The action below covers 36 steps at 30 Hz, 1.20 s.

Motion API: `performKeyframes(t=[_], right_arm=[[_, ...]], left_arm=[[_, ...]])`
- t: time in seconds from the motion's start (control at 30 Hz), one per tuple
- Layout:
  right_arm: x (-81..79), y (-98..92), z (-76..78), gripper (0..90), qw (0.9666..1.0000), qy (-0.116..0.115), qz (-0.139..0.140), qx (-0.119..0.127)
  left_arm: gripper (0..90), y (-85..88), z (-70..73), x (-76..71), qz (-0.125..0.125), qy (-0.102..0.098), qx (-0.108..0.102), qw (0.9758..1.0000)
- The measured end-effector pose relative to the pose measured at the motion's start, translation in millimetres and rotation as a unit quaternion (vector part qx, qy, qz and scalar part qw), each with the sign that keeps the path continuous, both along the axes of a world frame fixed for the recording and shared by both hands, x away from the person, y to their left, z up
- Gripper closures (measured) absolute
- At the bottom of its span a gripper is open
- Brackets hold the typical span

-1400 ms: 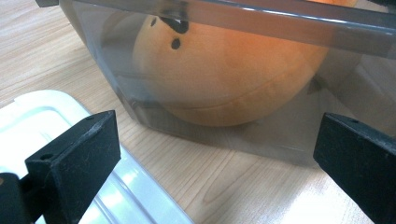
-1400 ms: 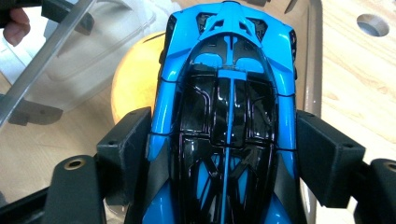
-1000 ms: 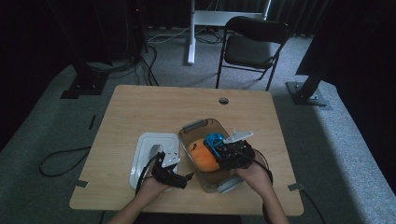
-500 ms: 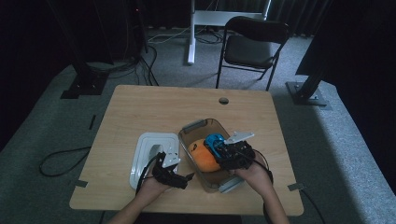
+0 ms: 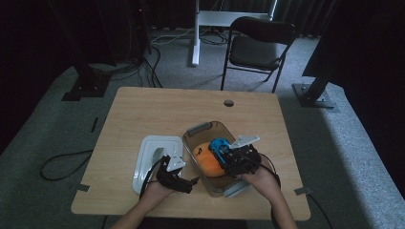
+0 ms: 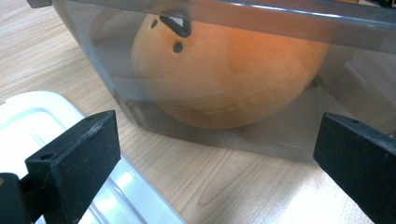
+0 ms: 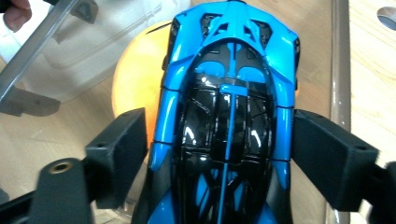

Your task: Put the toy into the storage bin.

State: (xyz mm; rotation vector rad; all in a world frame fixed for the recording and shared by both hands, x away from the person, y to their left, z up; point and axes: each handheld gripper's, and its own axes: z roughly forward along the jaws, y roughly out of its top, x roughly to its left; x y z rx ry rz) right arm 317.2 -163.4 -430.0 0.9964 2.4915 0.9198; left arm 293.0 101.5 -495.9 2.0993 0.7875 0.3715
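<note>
One blue toy car (image 7: 226, 116), one orange plush (image 5: 210, 160), one clear bin (image 5: 200, 130) and one white lid (image 5: 155, 145) are seen near the table's (image 5: 157, 109) front edge. The car lies in the bin beside the plush, between the right gripper's (image 7: 219, 161) jaws, which have just been opening; the pads are seen just off its sides. The left gripper (image 6: 215, 149) is spread, holding nothing, beside the bin. Otherwise nothing is seen shifted since the earlier frames.
</note>
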Motion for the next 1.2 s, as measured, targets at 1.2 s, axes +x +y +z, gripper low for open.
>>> performKeyframes(t=[1.2], right_arm=[[12.7,-106.9,-10.0,11.6,0.9824,-0.031,-0.173,0.064]], left_arm=[[1.0,0.5,-2.4,1.5,0.005,0.004,0.005,1.0000]])
